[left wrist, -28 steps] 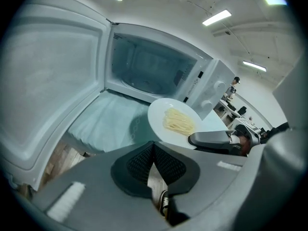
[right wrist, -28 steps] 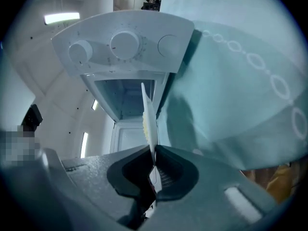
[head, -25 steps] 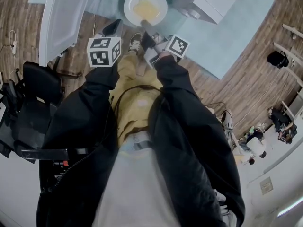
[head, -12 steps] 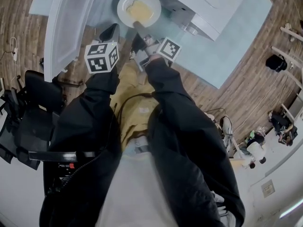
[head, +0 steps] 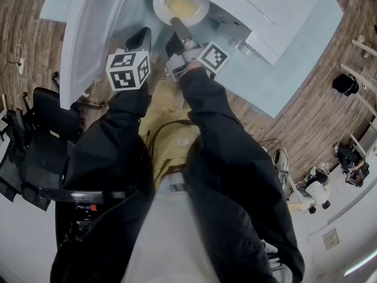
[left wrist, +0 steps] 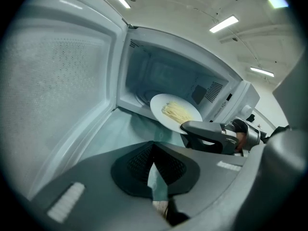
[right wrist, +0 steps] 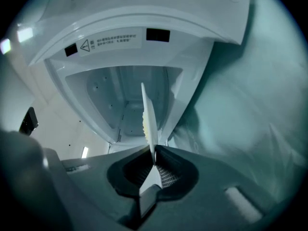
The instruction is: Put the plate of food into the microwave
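Two tongs reach toward the open microwave (head: 265, 7). The right tongs (head: 175, 23) pinch the near rim of the plate (head: 163, 6), holding it at the mouth of the cavity (right wrist: 127, 93). The near half of the plate hangs out over the teal surface (head: 283, 69). In the right gripper view the plate is edge-on, with open room between it and the cavity wall on each side and more room above it to the ceiling. The door (head: 88, 34) is swung wide to the left, and its inner face leaves the whole opening free. The left tongs (head: 139, 40) are pressed together and empty, hovering between the door and the right tongs, apart from the plate.

From the head view, the microwave's top cuts off the plate's far rim, so that view does not show how deep the rim reaches. The food (left wrist: 177, 112), pale yellow strands, is plain in the left gripper view but only a sliver in the right one. No view makes clear whether the plate's underside touches the sill. The right tongs hide part of the control panel, leaving a knob (left wrist: 246, 110) partly visible. The person's sleeves and body cover most of the lower head view.
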`<action>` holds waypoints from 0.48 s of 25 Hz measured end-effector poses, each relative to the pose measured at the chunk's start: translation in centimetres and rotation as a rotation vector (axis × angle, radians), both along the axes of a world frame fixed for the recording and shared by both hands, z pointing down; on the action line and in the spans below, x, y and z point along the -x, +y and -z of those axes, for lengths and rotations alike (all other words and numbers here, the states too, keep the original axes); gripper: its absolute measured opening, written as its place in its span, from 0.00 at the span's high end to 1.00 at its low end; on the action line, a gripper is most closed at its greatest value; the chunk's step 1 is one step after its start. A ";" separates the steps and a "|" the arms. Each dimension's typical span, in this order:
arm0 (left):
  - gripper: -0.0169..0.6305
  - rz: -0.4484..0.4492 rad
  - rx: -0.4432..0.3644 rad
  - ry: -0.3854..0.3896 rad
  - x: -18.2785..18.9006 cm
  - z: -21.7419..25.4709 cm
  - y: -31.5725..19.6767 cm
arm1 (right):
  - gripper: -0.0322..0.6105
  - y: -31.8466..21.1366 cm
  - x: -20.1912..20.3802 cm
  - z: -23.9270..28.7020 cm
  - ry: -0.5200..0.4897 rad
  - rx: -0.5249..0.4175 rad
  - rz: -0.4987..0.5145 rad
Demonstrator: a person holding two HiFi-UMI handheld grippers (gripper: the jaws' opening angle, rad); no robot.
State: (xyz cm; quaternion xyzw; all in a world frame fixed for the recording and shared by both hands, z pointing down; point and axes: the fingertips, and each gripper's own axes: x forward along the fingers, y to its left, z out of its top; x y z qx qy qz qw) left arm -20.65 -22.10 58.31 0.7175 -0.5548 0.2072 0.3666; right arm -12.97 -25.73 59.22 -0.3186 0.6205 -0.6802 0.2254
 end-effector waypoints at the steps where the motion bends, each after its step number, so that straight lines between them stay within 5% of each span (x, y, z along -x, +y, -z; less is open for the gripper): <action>1: 0.98 0.003 0.002 0.001 0.1 -0.1 0.0 | 0.93 -0.5 0.0 -0.3 0.008 0.008 -0.014; 12: 0.98 0.028 0.021 0.016 1.4 -1.0 0.8 | 0.93 -4.2 0.9 -1.4 -0.003 0.044 -0.103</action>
